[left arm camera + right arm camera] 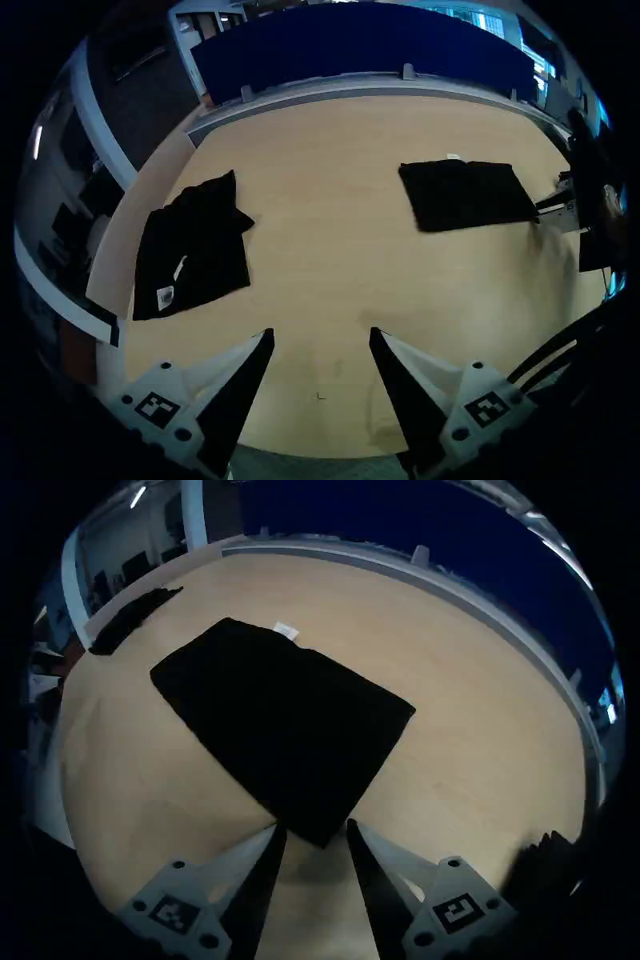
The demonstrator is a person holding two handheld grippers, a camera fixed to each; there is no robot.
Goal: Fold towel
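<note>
The black towel (280,728) runs lengthwise from upper left to bottom centre, its near corner pointing between the spread right gripper (314,832); the left gripper (320,336) is likewise spread.

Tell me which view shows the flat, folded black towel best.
The right gripper view: the folded towel lies close and large, its near corner at the tips of the open right gripper. The left gripper view shows it small, far across the table.
</note>
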